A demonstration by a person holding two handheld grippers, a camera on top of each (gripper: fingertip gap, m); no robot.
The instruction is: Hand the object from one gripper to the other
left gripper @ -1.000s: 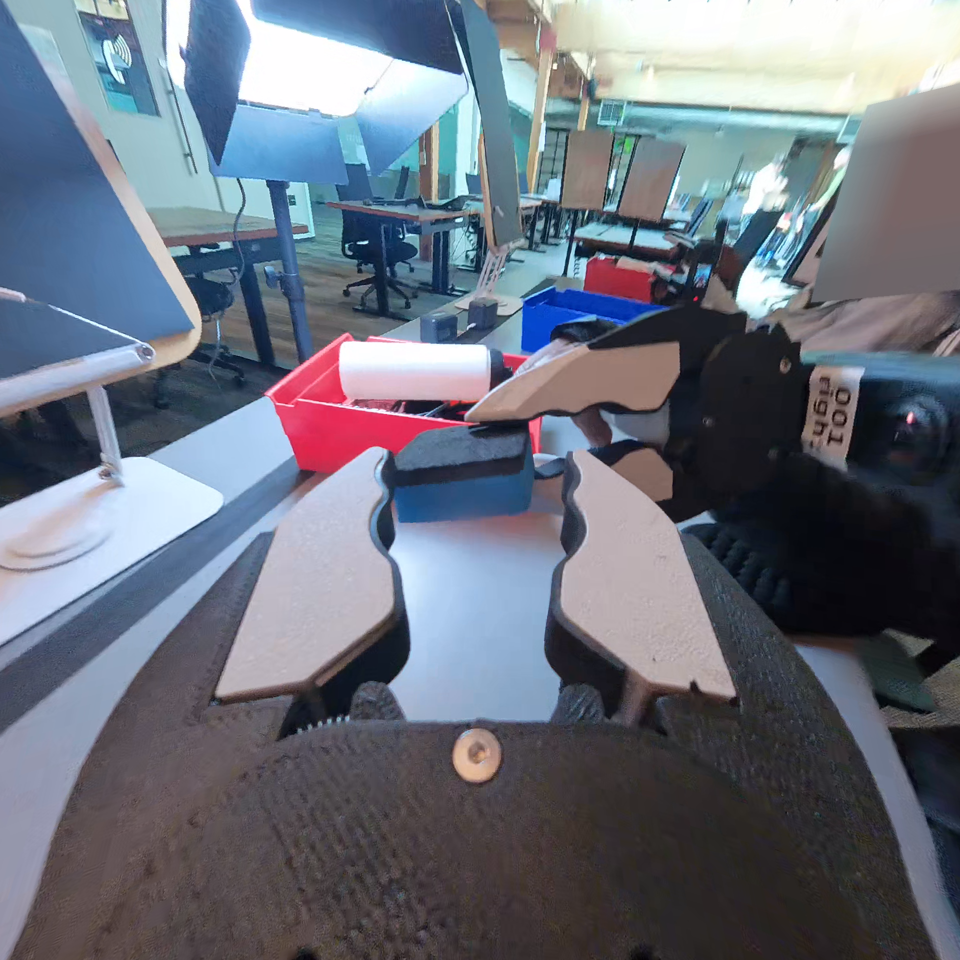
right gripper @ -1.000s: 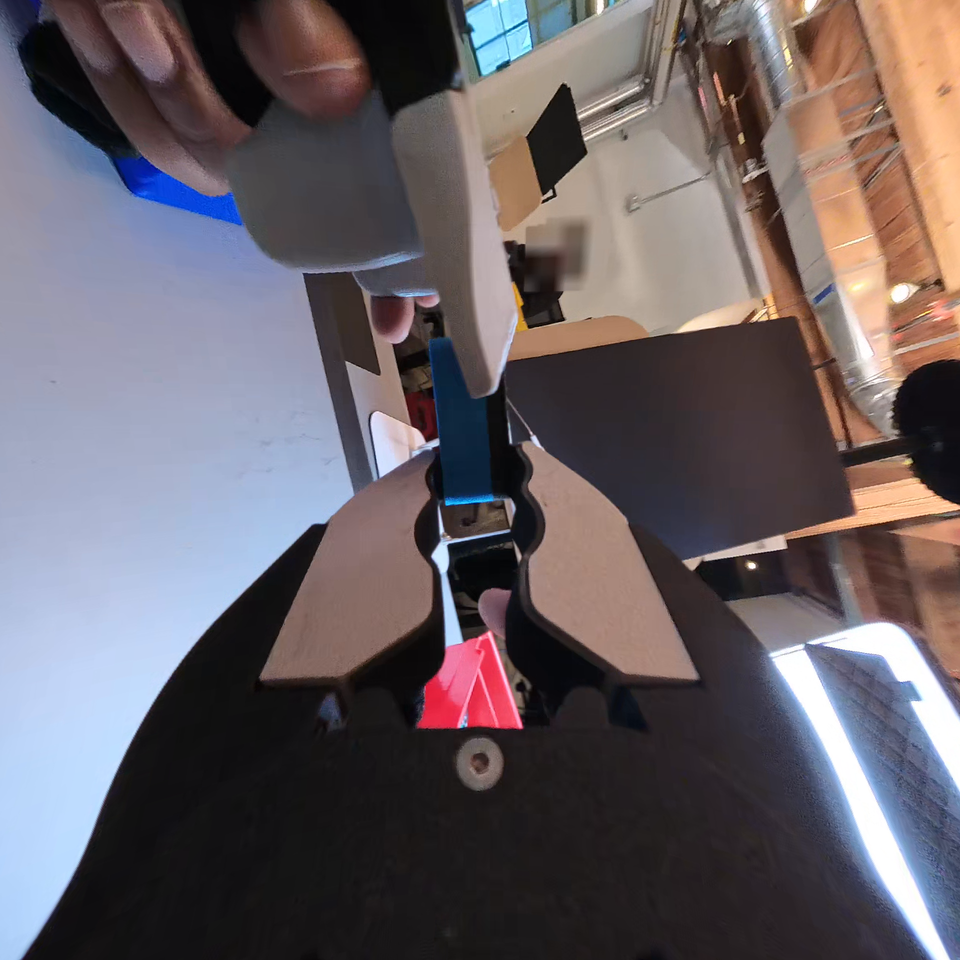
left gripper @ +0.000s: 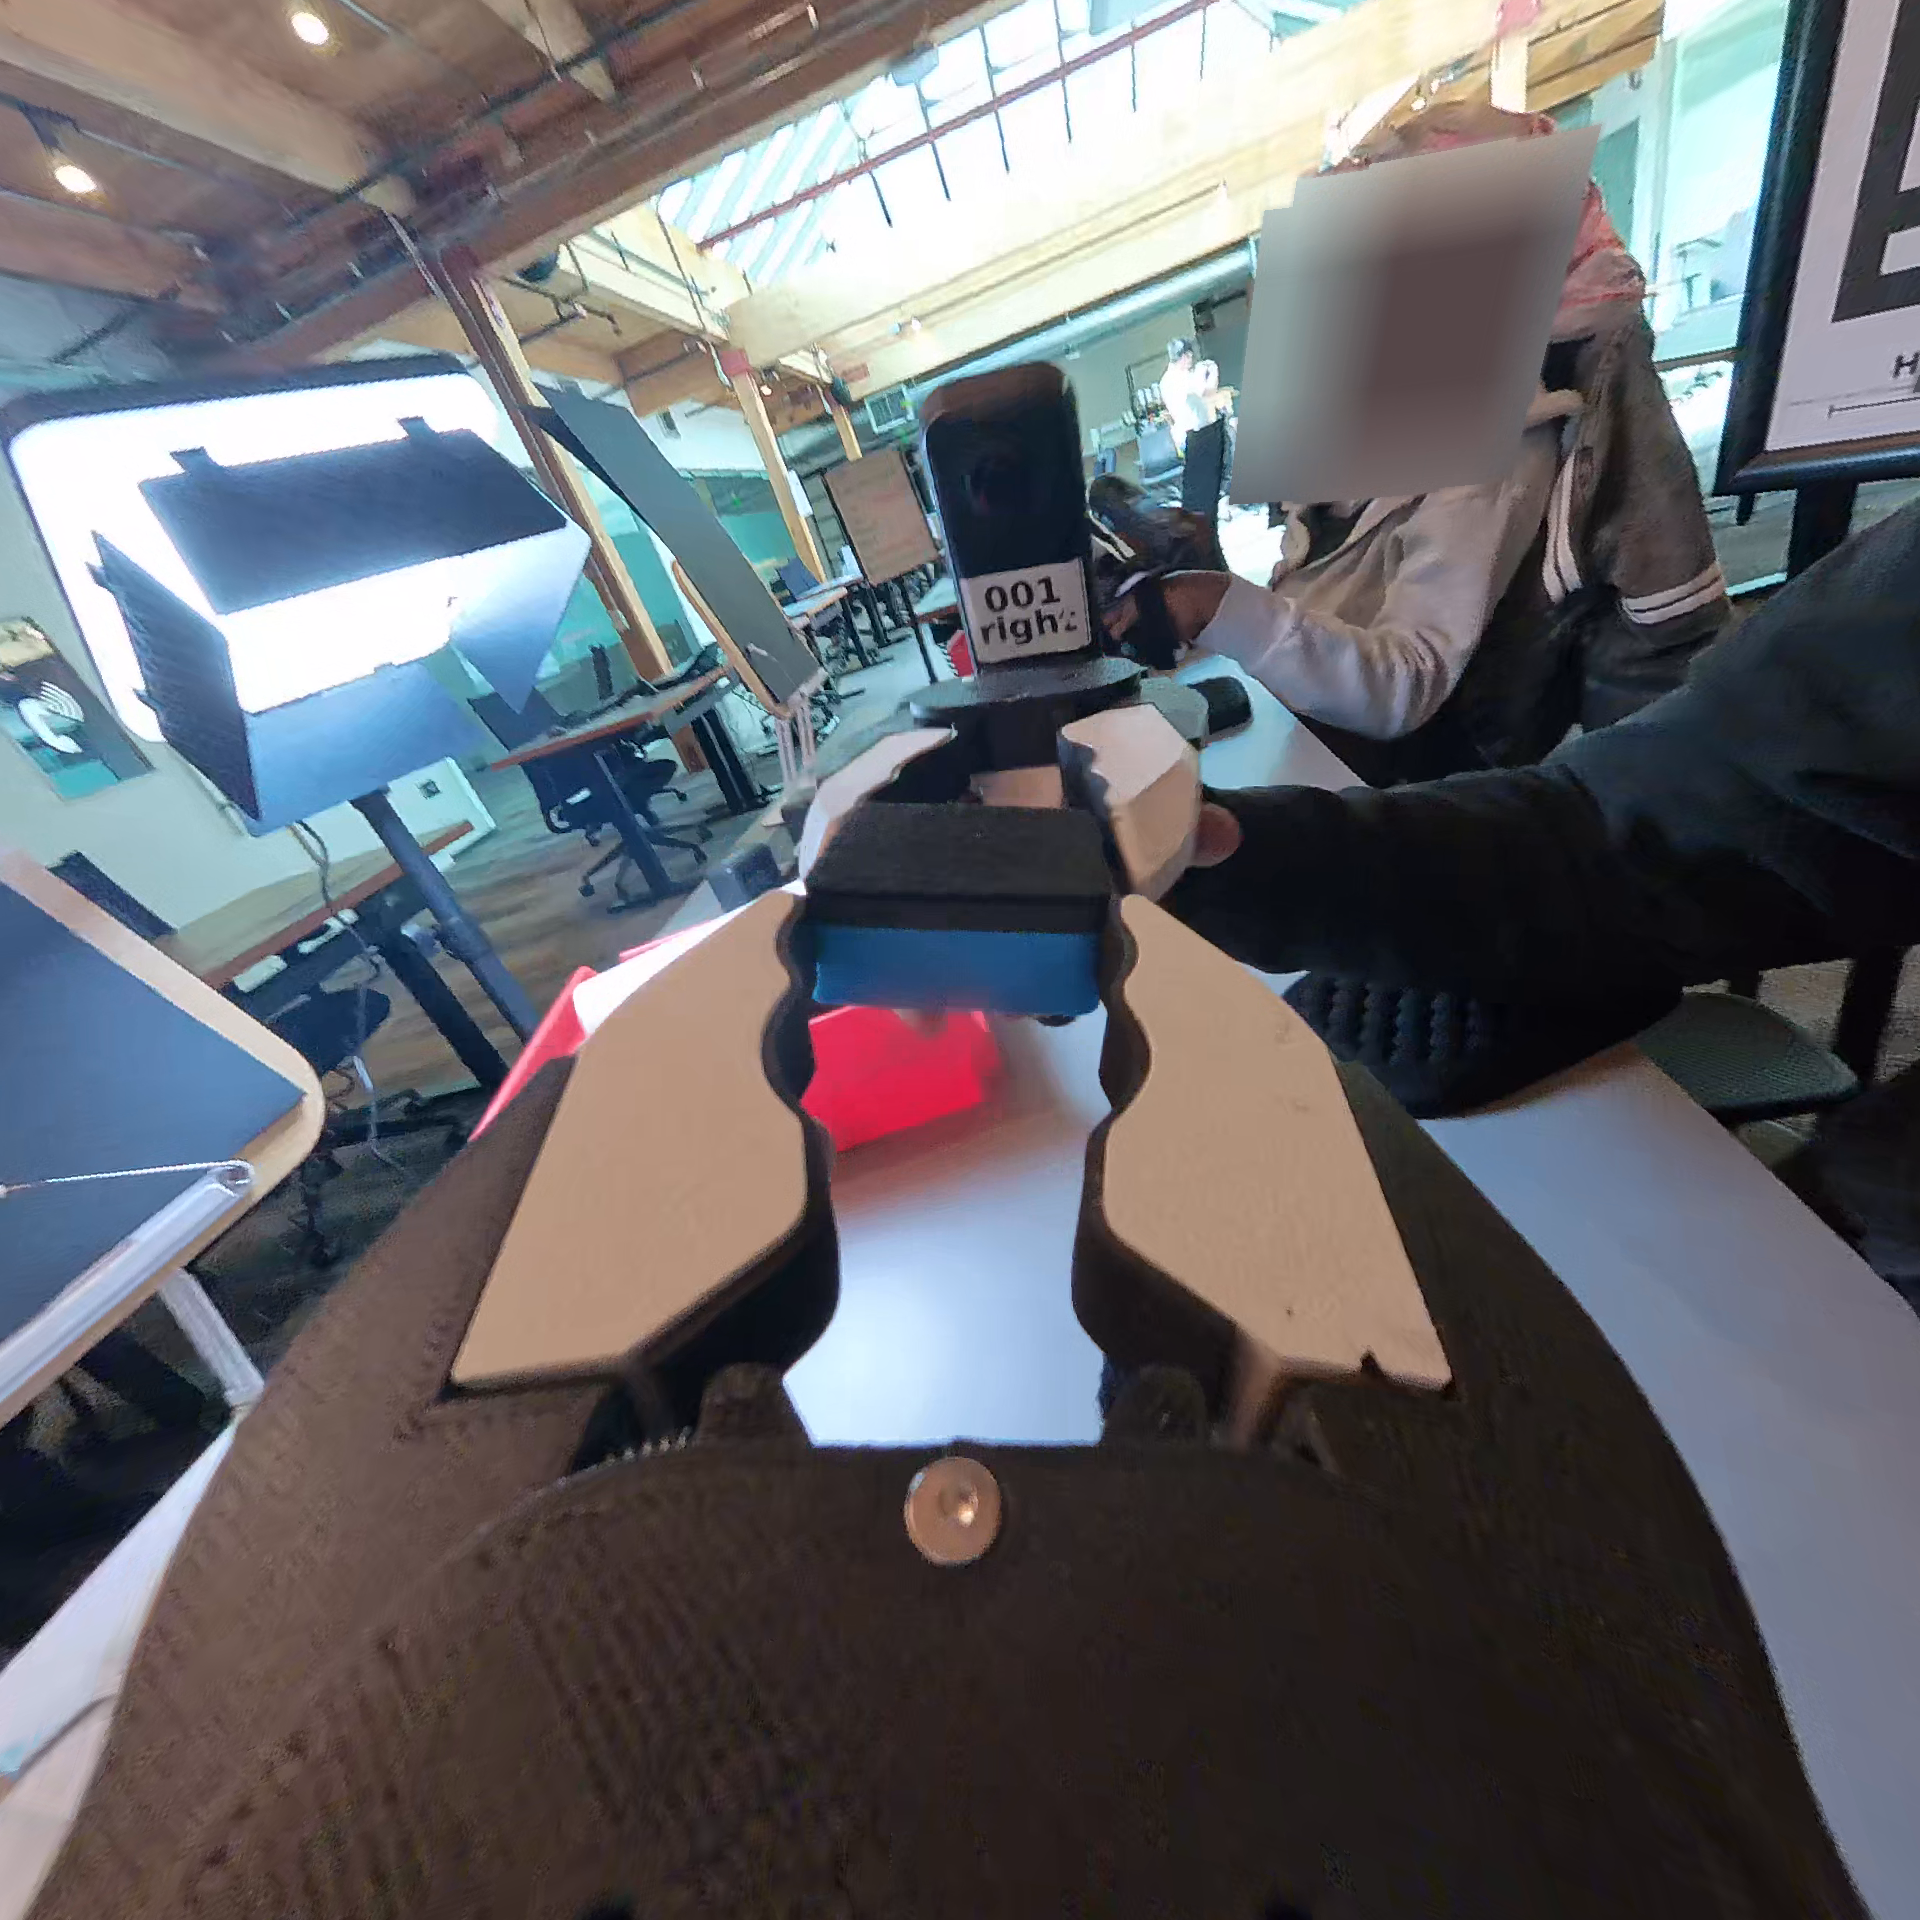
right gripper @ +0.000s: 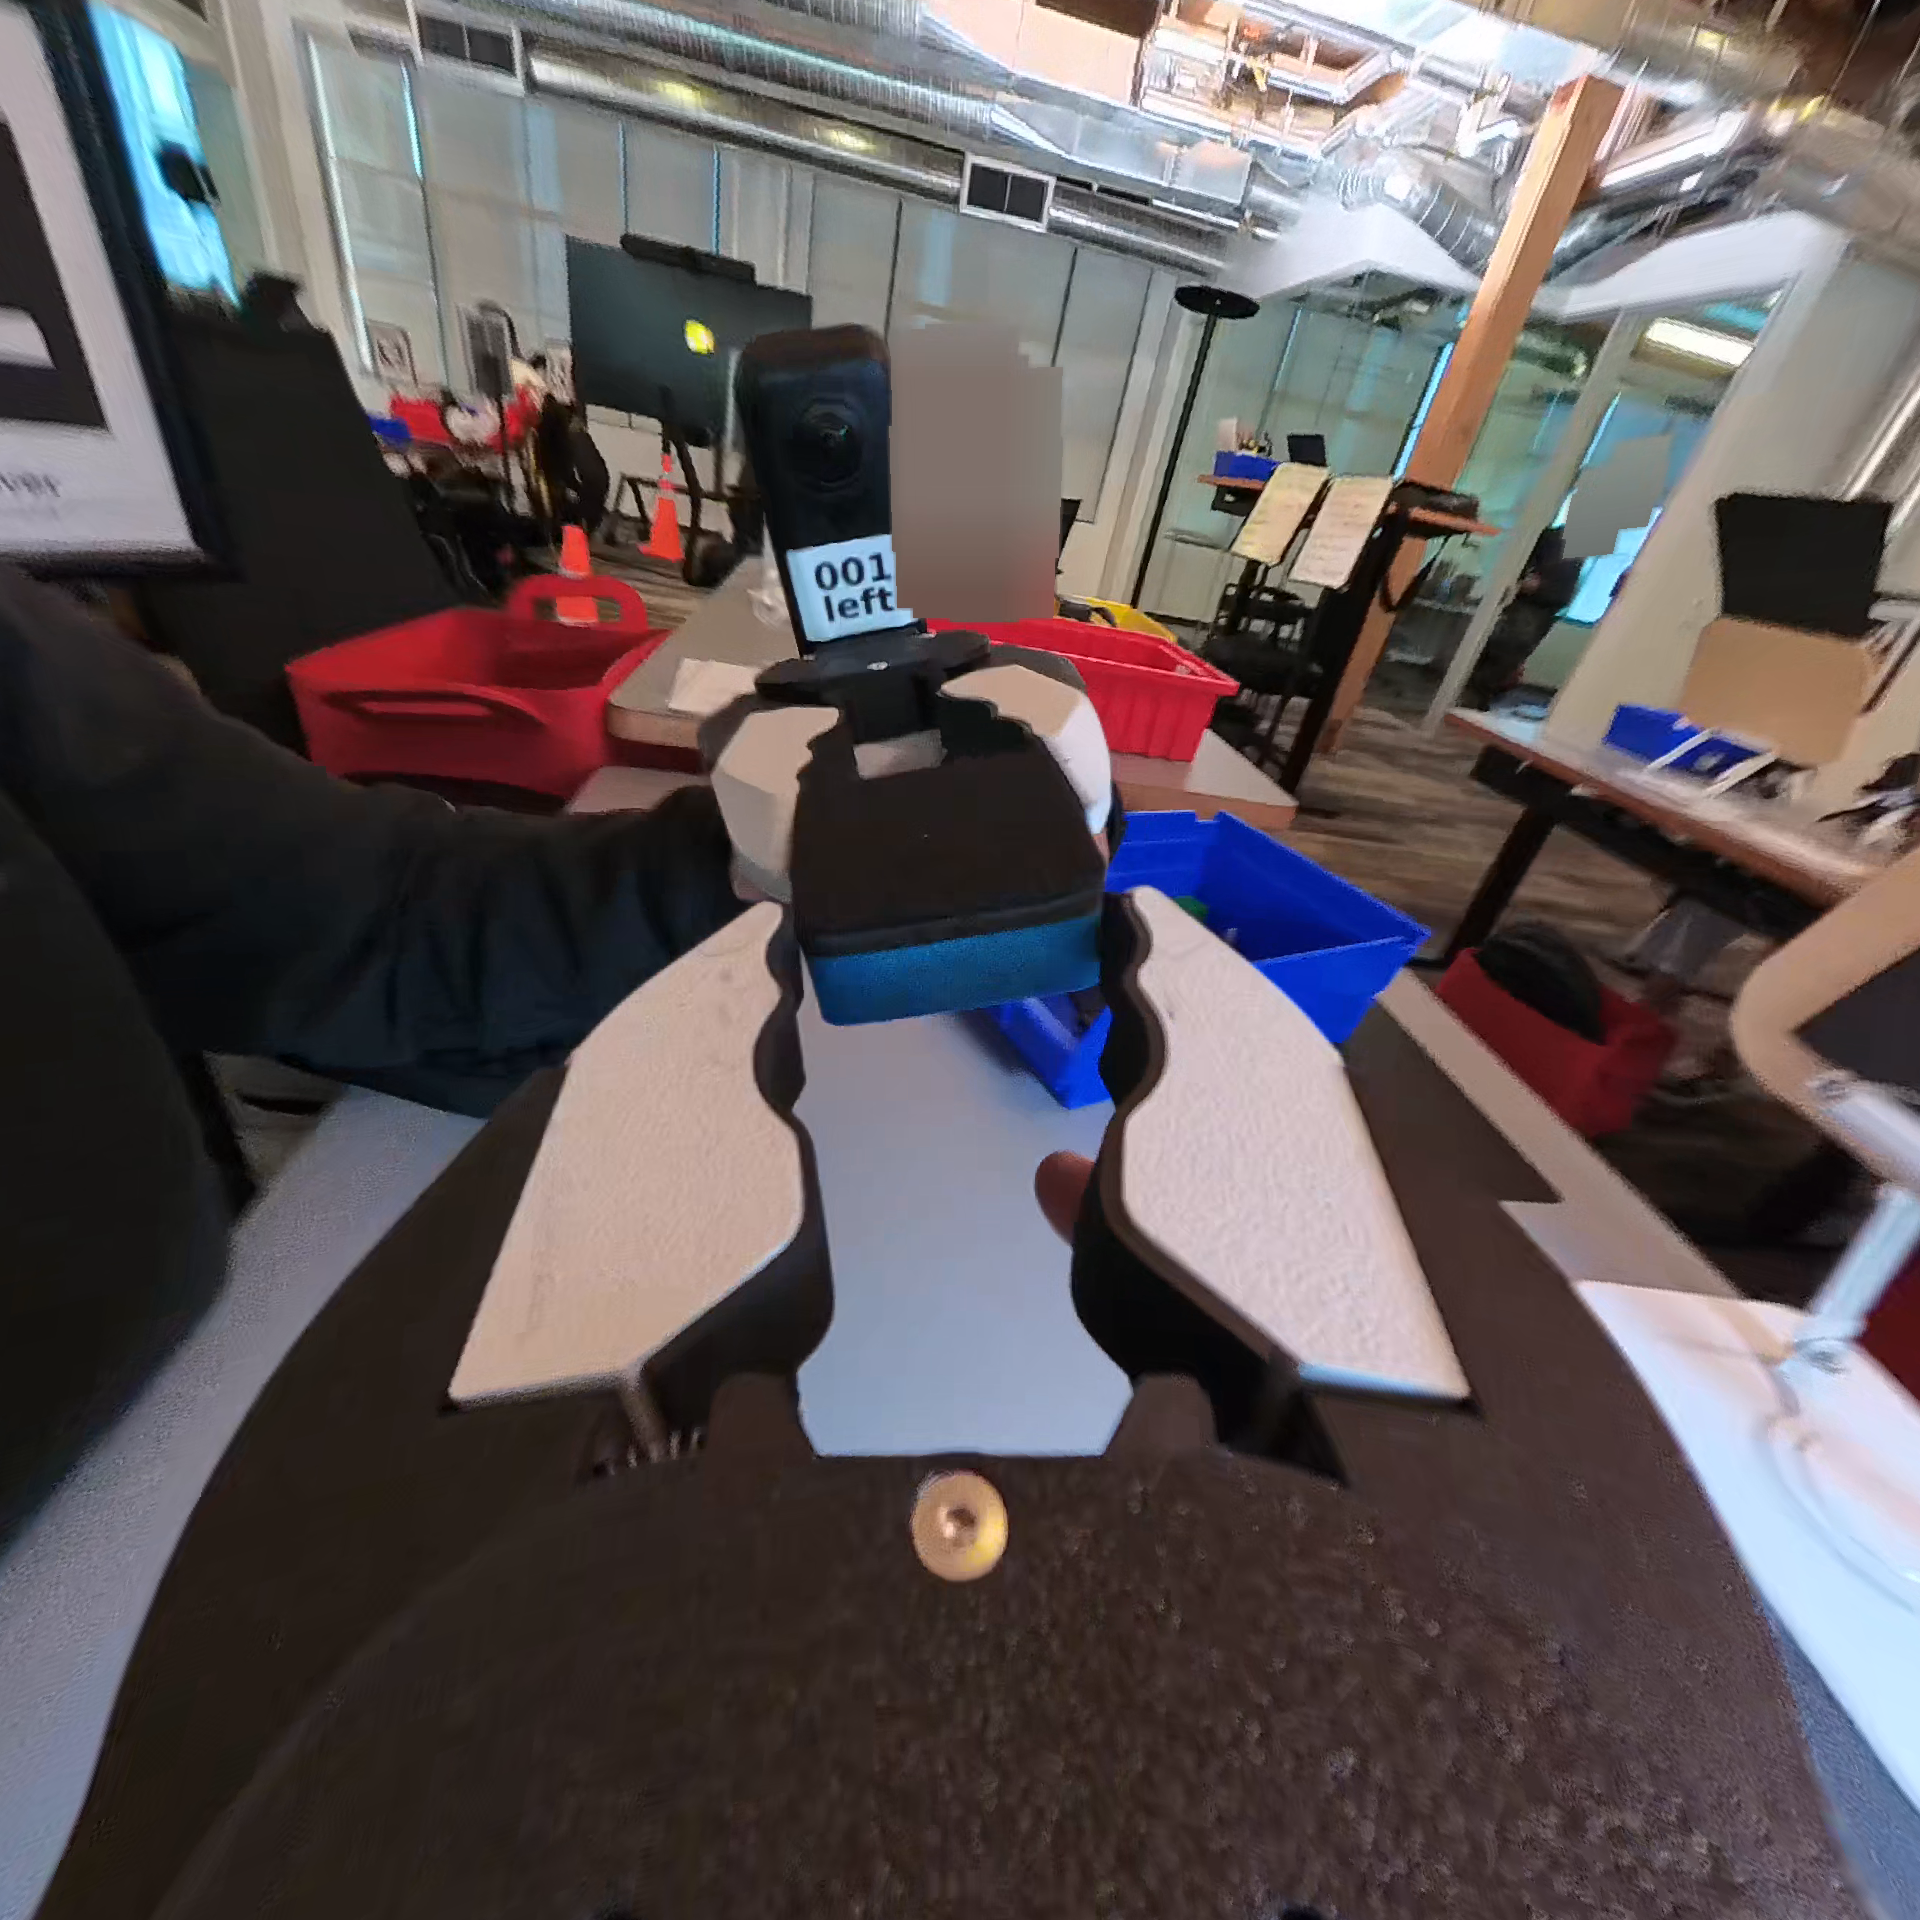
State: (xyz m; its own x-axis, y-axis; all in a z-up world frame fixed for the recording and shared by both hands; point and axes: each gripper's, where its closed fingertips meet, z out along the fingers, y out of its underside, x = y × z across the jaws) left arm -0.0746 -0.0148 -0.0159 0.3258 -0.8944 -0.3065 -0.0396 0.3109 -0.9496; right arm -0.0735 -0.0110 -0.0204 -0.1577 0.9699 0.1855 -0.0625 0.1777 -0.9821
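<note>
Between our two grippers, at the centre of both wrist views, sits the eraser (left gripper: pixel 951 925), a blue block with a black felt top, lifted clear of the grey table (left gripper: pixel 1621 1226). Our left gripper (left gripper: pixel 951 940) has its tips set against the block's two short ends, so we judge it closed on it. Our right gripper (right gripper: pixel 951 935) meets the same block head-on from the far side, its tips likewise at the ends; both tools appear to hold it at once.

One relation matters for what follows: the eraser's long axis runs left to right across each frame, crosswise to both sets of fingers, and the tools face each other along the short axis. Neither is nearer; the block lies at the tips of each. We would judge that whichever gripper lets go should spread sideways along that long axis, then back straight away.

Farther out, a red bin (left gripper: pixel 904 1070) lies below the block in the left view, and a blue bin (right gripper: pixel 1268 914) at right of centre in the right view.
</note>
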